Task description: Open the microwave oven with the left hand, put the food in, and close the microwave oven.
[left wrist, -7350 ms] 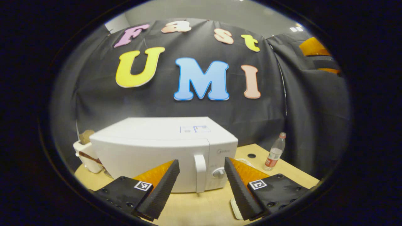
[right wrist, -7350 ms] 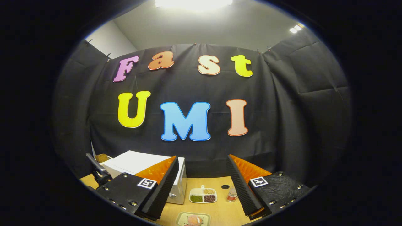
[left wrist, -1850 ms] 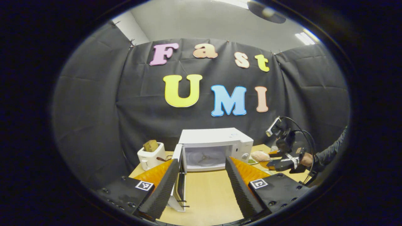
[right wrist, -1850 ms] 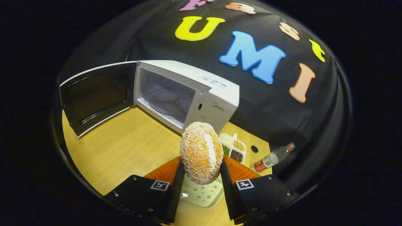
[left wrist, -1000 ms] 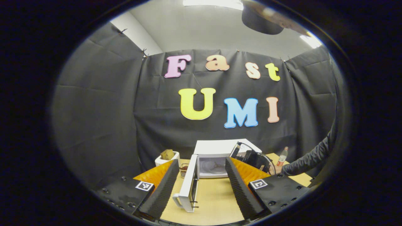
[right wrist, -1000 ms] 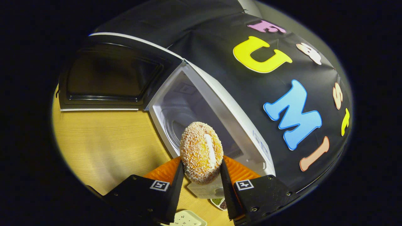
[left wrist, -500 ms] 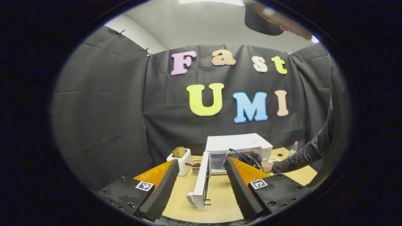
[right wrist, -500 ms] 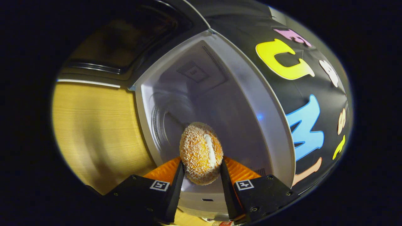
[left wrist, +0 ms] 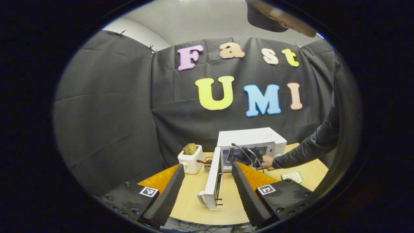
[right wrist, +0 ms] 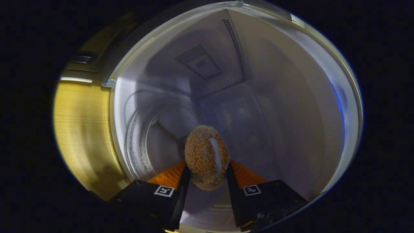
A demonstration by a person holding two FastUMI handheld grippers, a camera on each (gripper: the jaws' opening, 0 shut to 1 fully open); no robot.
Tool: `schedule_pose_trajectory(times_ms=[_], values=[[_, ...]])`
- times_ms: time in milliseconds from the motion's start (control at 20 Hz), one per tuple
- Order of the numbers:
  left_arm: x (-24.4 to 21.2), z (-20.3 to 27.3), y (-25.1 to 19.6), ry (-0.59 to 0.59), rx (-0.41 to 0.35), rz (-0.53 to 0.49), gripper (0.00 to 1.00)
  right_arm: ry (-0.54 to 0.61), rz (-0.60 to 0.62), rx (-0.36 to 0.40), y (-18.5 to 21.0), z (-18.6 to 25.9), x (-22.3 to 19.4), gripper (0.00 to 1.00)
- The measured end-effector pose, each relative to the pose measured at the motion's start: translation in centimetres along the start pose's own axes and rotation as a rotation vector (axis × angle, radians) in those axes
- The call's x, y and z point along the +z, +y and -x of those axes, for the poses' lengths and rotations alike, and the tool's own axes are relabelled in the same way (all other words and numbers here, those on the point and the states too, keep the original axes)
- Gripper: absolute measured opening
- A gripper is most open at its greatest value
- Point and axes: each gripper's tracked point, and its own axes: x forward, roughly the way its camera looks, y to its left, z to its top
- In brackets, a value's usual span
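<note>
The right gripper [right wrist: 206, 181] has its jaws pinching the bun [right wrist: 207, 157] (crumbly all over) inside the microwave [right wrist: 291, 106], with the glass plate [right wrist: 139, 142] at nine o'clock. The left gripper [left wrist: 205, 194] has its jaws spread wide above the desk [left wrist: 189, 200], with the open door [left wrist: 214, 179] between them.

Right hand-held gripper [right wrist: 206, 191] clamped; left hand-held gripper [left wrist: 205, 187] wide apart.

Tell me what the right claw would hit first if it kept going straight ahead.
Probably the microwave's back wall. The right claw, shut on the bun, points into the oven above the glass plate; depth is unclear.
</note>
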Motion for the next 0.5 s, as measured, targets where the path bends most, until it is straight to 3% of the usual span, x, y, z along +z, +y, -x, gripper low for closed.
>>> schedule_pose_trajectory(times_ms=[100,250,500], values=[[0.1,-0.2,0.1,-0.003,0.000,0.004,0.96,-0.013,-0.014,-0.020,-0.3,0.4,0.4,0.69],[0.3,-0.7,-0.4,-0.015,-0.011,0.013,0.96,-0.026,-0.062,-0.005,-0.2,1.9,0.6,0.94],[0.4,-2.3,-2.1,-0.039,-0.067,0.038,0.97,-0.081,-0.103,0.001,0.0,7.6,-1.0,0.96]])
